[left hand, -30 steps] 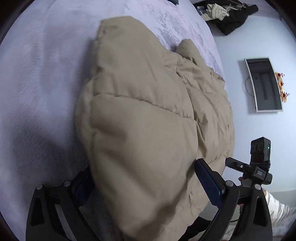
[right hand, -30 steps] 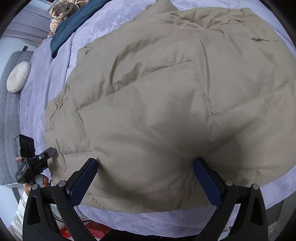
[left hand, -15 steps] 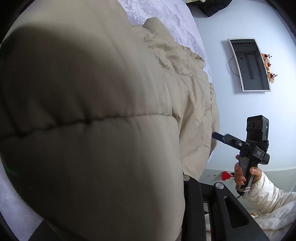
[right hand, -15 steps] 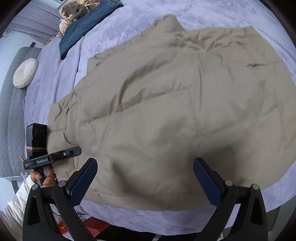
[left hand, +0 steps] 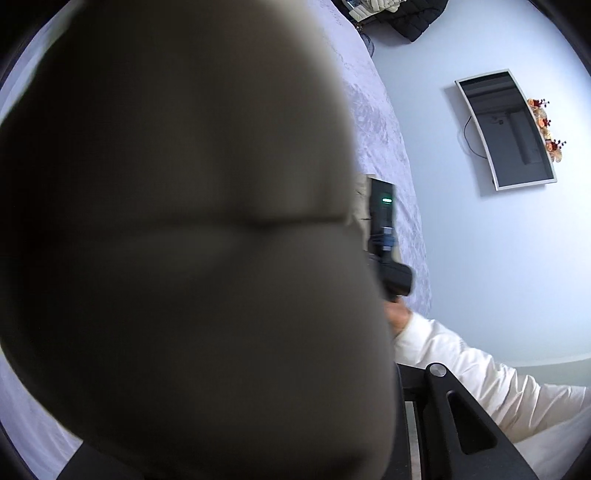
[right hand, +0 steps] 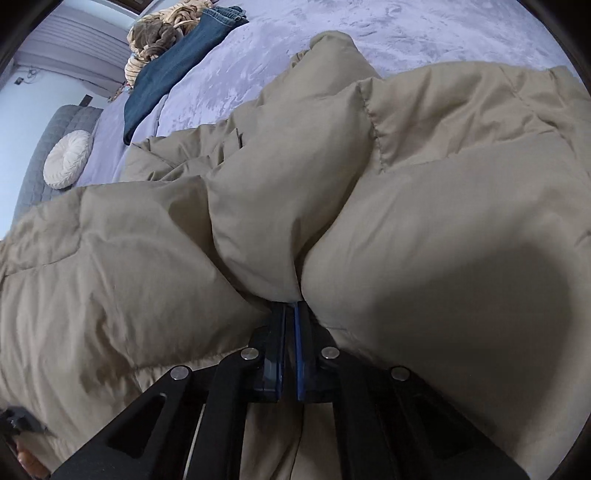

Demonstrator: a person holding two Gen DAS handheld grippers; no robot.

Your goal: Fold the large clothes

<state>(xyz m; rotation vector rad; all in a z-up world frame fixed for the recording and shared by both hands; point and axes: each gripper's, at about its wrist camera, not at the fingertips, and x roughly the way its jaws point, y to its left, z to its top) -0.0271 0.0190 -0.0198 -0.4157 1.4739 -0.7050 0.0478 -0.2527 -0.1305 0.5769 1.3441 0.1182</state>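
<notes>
Right wrist view: the right gripper [right hand: 290, 314], whose fingers stood wide apart half a second ago, now has them pinched together on the near edge of the tan puffer coat [right hand: 258, 206], bunching it into fat quilted lobes. The coat lies spread across the lavender bed [right hand: 424, 33], center and lower frame. In the left wrist view the coat [left hand: 184, 240] has swelled to fill most of the frame, blurred and shadowed; the left gripper's fingers are hidden, though the fabric looks clamped. Both hems seem secured, so lifting for a fold looks ready. Stuffing is springy, shell smooth.
</notes>
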